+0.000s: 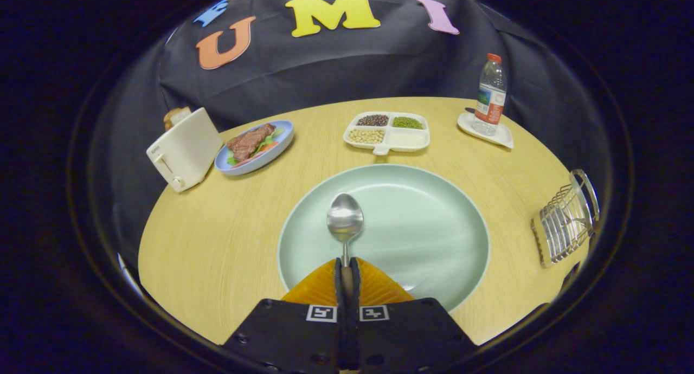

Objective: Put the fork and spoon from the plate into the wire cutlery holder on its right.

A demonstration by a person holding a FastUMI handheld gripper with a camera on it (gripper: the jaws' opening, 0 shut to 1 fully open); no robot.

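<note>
A metal spoon [345, 218] sticks out ahead of my gripper [347, 265], bowl forward, over the pale green plate [428, 222]. Both fingers press on the spoon's handle, so the gripper is shut on it. I cannot tell whether the spoon's bowl rests on the plate or hangs just above it. The wire cutlery holder [566, 218] stands to the right of the plate, near the table's right edge.
A white toaster [184, 149] and a blue plate of meat and salad [255, 146] sit far left. A divided white tray of beans [387, 131] lies beyond the green plate. A water bottle [490, 95] stands on a white coaster at far right.
</note>
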